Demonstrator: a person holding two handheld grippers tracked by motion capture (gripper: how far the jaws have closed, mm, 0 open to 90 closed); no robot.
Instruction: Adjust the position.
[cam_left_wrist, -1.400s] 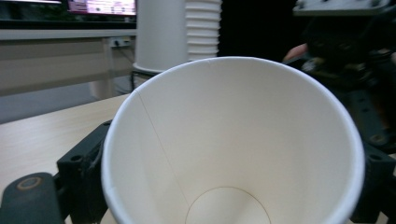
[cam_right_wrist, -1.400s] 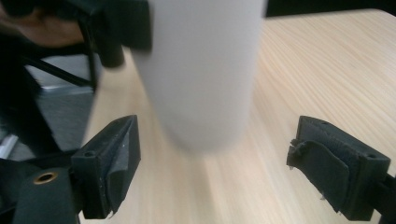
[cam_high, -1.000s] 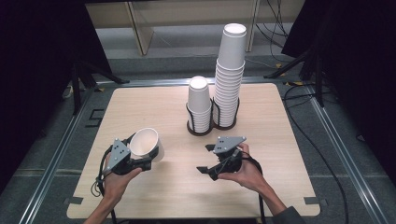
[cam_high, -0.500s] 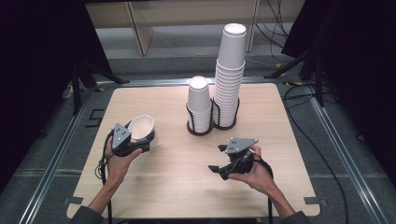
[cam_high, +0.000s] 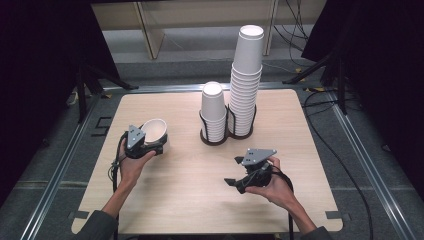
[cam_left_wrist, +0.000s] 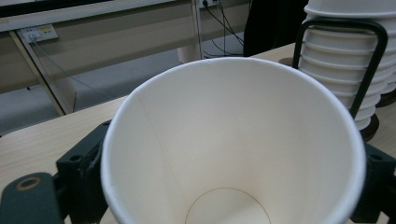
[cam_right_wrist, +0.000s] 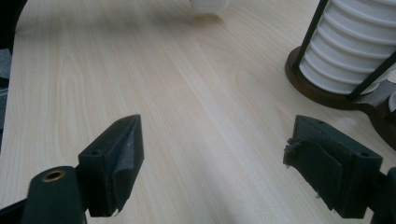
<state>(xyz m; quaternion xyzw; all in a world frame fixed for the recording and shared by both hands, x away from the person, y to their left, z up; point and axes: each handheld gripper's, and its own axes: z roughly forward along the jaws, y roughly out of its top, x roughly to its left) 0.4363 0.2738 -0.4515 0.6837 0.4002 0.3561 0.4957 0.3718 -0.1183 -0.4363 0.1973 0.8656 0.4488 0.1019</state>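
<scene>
A white paper cup (cam_high: 154, 129) sits between the jaws of my left gripper (cam_high: 156, 144), mouth tilted up, over the left part of the wooden table (cam_high: 175, 200). In the left gripper view the cup (cam_left_wrist: 233, 140) shows its bare inside, and the black pads (cam_left_wrist: 81, 172) press on its sides, so my left gripper (cam_left_wrist: 229, 196) is shut on it. My right gripper (cam_high: 234, 183) hovers low over the table's near right with its jaws wide apart. Between the fingers of my right gripper (cam_right_wrist: 222, 168) lies only bare wood.
A black wire holder on a brown base (cam_high: 220, 139) stands at the middle back with a short cup stack (cam_high: 212, 112) and a tall cup stack (cam_high: 246, 80). The stack (cam_right_wrist: 355, 51) is close to the right jaw. Cables (cam_high: 330, 150) trail off the right edge.
My left hand has carried the cup away from the person, toward the back left of the table, and tipped it more upright. The right hand has drifted slightly to the right.
</scene>
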